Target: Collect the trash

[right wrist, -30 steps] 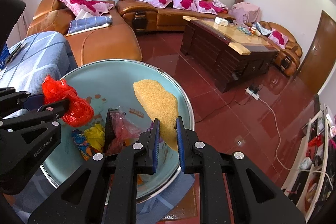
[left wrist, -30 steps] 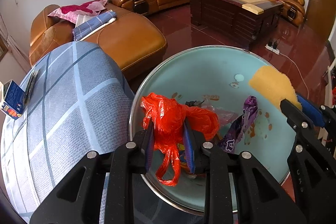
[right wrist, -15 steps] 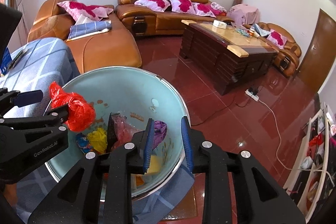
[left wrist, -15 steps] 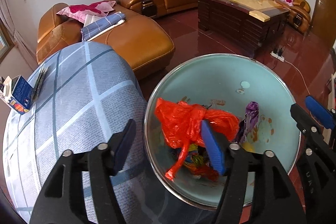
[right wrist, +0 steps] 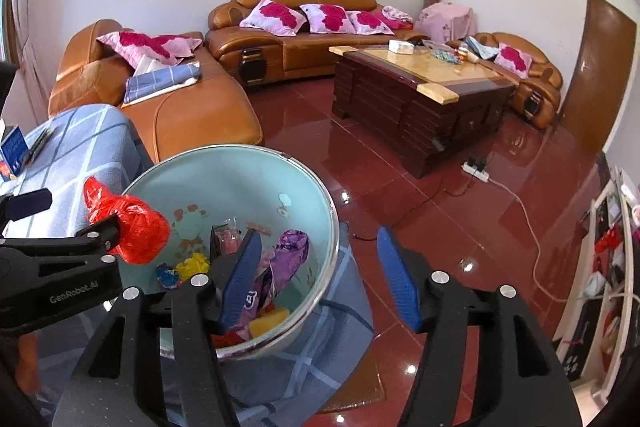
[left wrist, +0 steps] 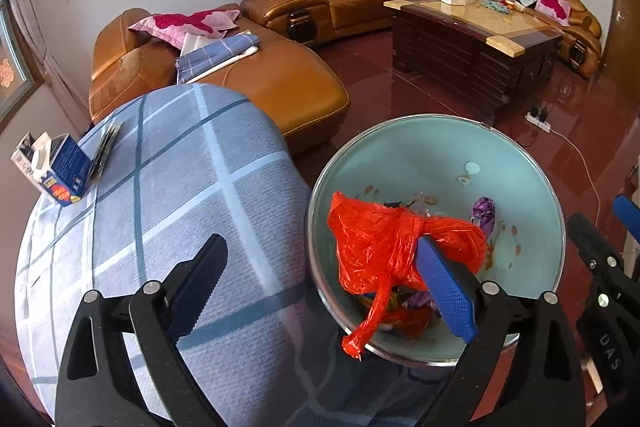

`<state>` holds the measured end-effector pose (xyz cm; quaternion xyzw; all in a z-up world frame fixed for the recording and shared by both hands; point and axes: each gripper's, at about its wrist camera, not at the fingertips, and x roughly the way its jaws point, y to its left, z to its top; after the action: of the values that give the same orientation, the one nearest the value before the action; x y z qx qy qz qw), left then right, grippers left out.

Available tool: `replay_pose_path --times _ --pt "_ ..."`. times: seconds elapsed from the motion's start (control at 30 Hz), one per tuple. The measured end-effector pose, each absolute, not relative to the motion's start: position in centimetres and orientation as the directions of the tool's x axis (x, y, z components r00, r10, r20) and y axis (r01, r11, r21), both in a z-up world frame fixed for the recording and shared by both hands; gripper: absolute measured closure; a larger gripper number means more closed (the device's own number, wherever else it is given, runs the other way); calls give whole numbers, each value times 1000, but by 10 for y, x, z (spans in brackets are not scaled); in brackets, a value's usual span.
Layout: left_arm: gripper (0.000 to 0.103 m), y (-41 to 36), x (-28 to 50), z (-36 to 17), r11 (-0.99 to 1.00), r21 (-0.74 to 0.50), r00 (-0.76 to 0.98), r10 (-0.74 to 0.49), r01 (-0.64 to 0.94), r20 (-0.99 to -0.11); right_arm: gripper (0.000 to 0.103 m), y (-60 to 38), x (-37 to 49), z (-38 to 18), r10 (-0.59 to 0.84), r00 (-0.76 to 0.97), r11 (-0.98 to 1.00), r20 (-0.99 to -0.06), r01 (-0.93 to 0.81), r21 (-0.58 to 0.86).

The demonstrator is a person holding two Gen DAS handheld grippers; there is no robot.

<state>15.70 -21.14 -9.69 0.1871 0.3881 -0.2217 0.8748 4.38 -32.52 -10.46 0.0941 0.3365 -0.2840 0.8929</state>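
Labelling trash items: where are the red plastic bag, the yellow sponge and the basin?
red plastic bag (left wrist: 376,243), left wrist view, crumpled body.
yellow sponge (right wrist: 269,319), right wrist view, visible top.
basin (right wrist: 248,179), right wrist view, inner wall.

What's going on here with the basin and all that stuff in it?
A person holding two tools is collecting trash into a light green basin on a cloth-covered table. Both tools have just been opening: the left tool stands wide, though the red plastic bag drapes against one finger. The right tool is empty, with the yellow sponge in the basin.
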Motion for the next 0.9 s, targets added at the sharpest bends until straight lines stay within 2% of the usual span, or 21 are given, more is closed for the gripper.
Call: replay_pose_path --times 0.13,0.27,0.3,0.63,0.9 --pt "10 -201 149 -94 836 160 611 -239 524 -755 39 -325 35 -102 -436 618 818 -654 576 -1" --pt "9 -187 138 -92 849 161 620 -226 504 -751 24 -321 27 -97 -416 636 816 -650 577 42" --pt "9 -184 136 -91 852 158 622 -225 500 -750 23 -319 25 -95 -409 643 817 -648 575 55" --pt "9 -149 106 -77 878 139 649 -224 459 -727 22 -295 10 -76 -380 688 825 -618 554 110" --pt "9 -125 79 -42 903 134 728 -233 408 -645 21 -272 -8 -42 -397 761 837 -513 529 137"
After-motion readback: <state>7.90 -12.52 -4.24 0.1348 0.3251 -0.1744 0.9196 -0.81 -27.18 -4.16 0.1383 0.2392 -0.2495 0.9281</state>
